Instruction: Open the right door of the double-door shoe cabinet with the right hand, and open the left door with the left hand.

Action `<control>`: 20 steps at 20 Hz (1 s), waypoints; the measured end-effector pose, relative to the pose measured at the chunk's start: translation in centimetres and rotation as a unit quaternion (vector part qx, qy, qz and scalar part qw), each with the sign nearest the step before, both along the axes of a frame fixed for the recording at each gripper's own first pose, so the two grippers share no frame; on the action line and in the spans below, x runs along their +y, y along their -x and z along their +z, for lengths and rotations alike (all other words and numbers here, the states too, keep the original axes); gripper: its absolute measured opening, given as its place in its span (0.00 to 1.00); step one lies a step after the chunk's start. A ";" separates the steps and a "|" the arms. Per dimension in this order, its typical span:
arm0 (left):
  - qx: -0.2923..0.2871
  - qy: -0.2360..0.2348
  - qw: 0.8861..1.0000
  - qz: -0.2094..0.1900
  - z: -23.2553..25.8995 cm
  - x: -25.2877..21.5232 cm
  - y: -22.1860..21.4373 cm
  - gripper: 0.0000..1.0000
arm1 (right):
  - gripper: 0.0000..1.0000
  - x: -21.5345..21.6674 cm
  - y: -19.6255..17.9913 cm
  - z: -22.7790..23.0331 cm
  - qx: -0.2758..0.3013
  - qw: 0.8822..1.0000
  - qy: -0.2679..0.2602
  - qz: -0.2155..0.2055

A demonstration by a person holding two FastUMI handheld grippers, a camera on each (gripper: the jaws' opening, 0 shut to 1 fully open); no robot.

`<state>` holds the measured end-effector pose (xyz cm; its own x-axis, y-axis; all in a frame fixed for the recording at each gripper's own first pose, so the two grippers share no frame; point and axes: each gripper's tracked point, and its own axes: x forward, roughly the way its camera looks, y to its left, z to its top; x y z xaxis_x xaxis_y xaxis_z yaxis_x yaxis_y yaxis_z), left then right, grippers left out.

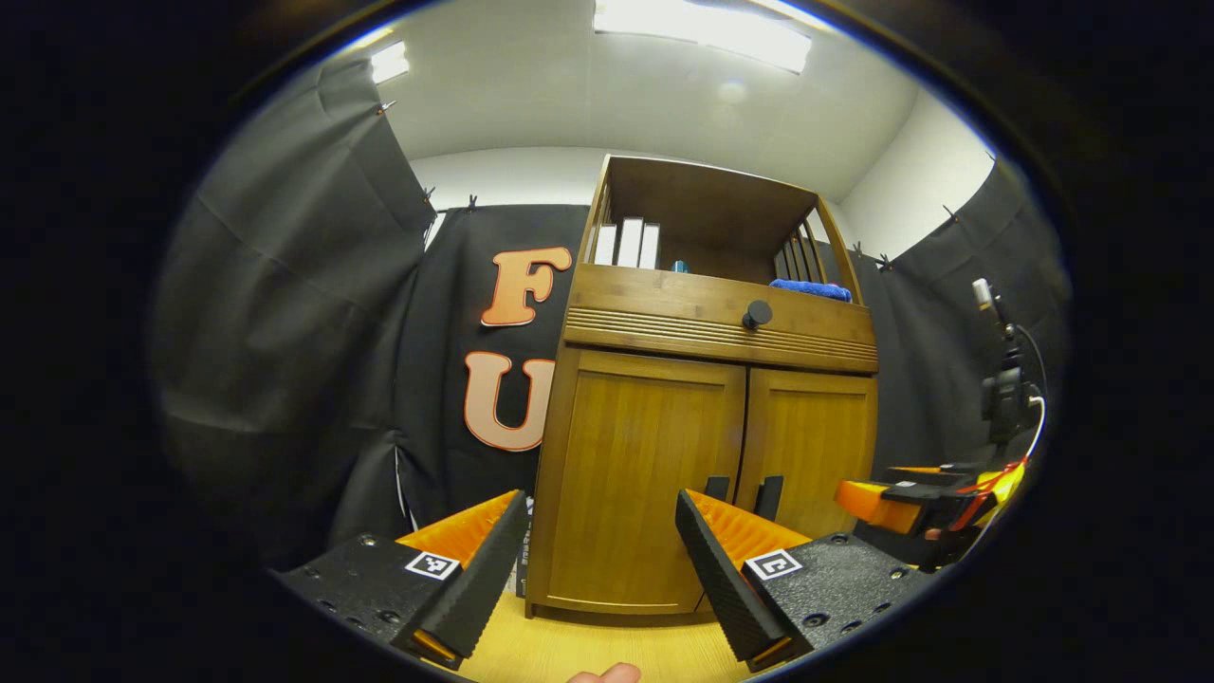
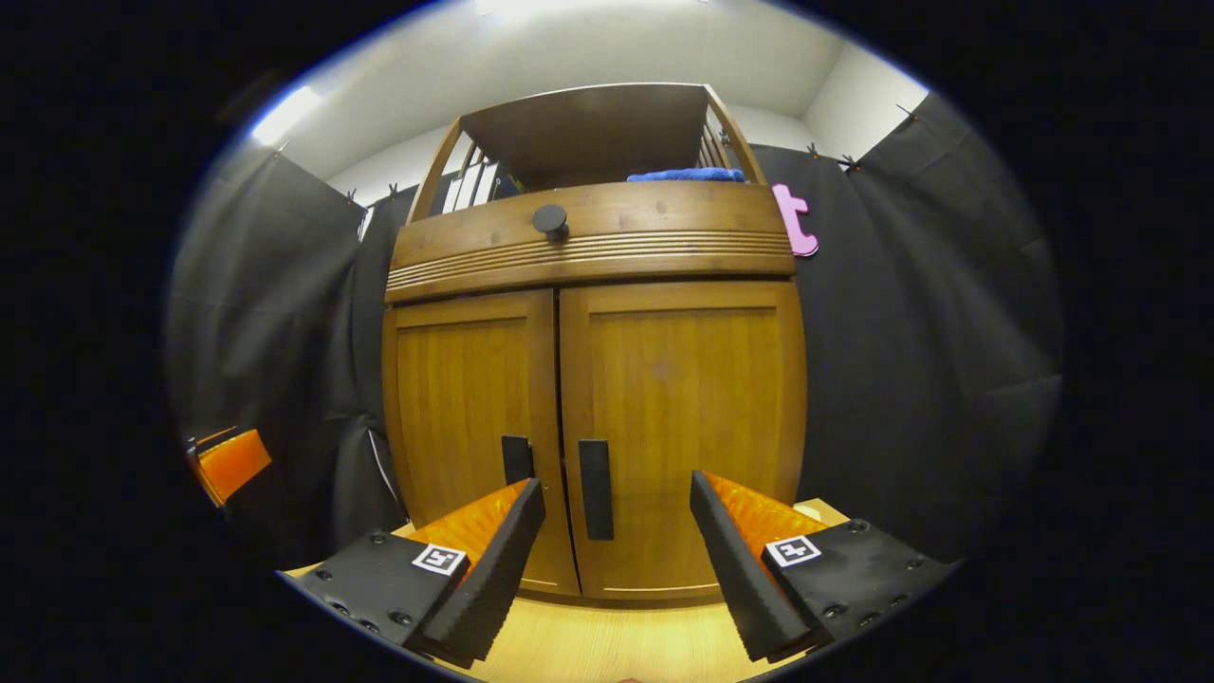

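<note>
Closed shoe cabinet (image 2: pixel 593 417); blue cloth (image 2: pixel 685 175) on its open top shelf.

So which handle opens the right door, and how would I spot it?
Find the tall honey-brown wooden shoe cabinet against the black cloth wall, then look at its two lower doors, both shut. On the right door, low down beside the centre seam, sits a dark upright bar handle. Its twin on the left door is partly hidden behind a gripper finger, and the round black knob sits higher, on the drawer.

blue cloth (image 2: pixel 685 175) on the top shelf; white books (image 1: pixel 627 243) upright beside it; ceiling light (image 1: pixel 702 24) on
</note>
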<state>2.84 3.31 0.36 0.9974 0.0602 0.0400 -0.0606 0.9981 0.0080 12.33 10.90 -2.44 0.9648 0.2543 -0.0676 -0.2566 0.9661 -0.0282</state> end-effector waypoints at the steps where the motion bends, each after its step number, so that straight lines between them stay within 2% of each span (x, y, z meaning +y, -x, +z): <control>1: -0.001 -0.001 1.000 0.002 0.0 0.1 0.0 0.92 | 0.99 0.6 -1.2 -0.3 0.003 1.000 0.001 0.004; 2: -0.001 -0.001 1.000 0.005 -0.1 0.4 0.1 0.98 | 0.99 1.1 -2.5 -0.6 0.004 1.000 0.002 0.004; 4: 0.002 0.002 1.000 0.009 -0.4 0.8 0.2 0.95 | 0.99 1.5 -5.3 -1.3 0.007 1.000 0.008 -0.004; 8: 0.001 0.005 1.000 0.016 -0.5 1.4 0.2 0.95 | 0.99 2.0 -9.7 -3.0 0.014 0.999 0.033 -0.023; 10: -0.003 0.003 1.000 0.023 -0.2 1.7 0.3 0.92 | 0.99 2.5 -11.1 -3.6 0.024 0.998 0.043 -0.025; 13: -0.005 0.004 1.000 0.024 -0.2 1.5 0.4 0.95 | 0.99 2.9 -13.2 -4.3 0.028 0.998 0.051 -0.036; 14: -0.005 0.006 1.000 0.022 -0.3 1.3 0.5 0.95 | 0.92 2.8 -13.8 -4.5 0.031 0.997 0.056 -0.041; 15: -0.005 0.008 1.000 0.019 -0.4 1.0 0.6 0.94 | 1.00 3.0 -14.2 -4.5 0.031 0.997 0.059 -0.045; 16: -0.004 0.009 1.000 0.017 -0.4 0.8 0.6 0.94 | 0.93 3.1 -14.6 -4.5 0.030 0.997 0.061 -0.046; 17: -0.004 0.009 1.000 0.017 -0.4 0.8 0.6 0.94 | 0.92 3.0 -14.8 -4.8 0.030 0.997 0.063 -0.045; 19: -0.004 0.008 1.000 0.017 -0.4 0.8 0.6 0.94 | 1.00 2.8 -14.9 -5.2 0.033 0.996 0.065 -0.050; 20: -0.003 0.009 1.000 0.018 -0.5 0.8 0.4 0.95 | 0.99 2.9 -14.9 -5.6 0.039 0.996 0.064 -0.048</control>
